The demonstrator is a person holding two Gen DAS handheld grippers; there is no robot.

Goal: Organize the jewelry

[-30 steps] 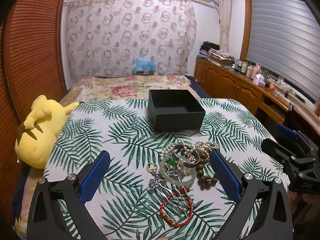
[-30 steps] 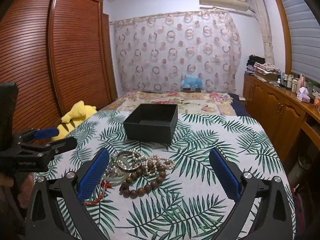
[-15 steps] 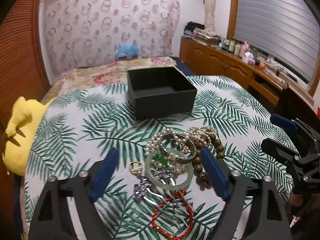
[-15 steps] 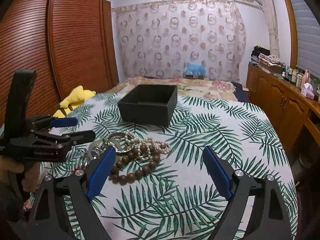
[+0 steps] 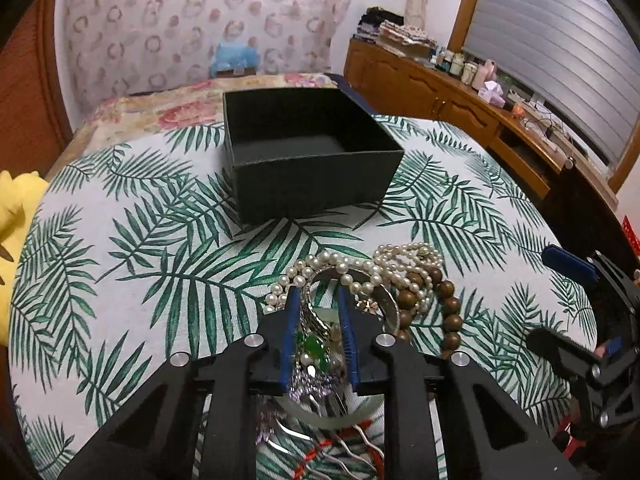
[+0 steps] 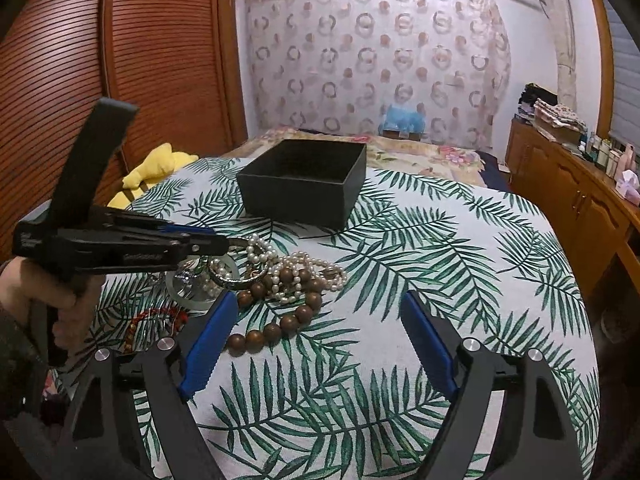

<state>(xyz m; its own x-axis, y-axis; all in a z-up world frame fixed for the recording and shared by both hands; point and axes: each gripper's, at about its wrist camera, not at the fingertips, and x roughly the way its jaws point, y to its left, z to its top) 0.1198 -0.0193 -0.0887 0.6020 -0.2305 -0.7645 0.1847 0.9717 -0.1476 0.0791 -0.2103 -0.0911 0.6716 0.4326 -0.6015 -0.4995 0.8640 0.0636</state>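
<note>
Left wrist view: left gripper (image 5: 318,312), jaws just narrowed, pinches the silver bangle (image 5: 320,320) within the jewelry pile (image 5: 372,300); black box (image 5: 308,156) at twelve o'clock. Right wrist view: right gripper (image 6: 316,340) gapes wide, empty, the pile at ten o'clock by its left pad.

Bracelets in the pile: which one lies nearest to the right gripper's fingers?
The brown wooden bead bracelet. Its big round beads run up to the right gripper, by its left finger; the red cord bracelet and pale jade bangle lie further left.
</note>
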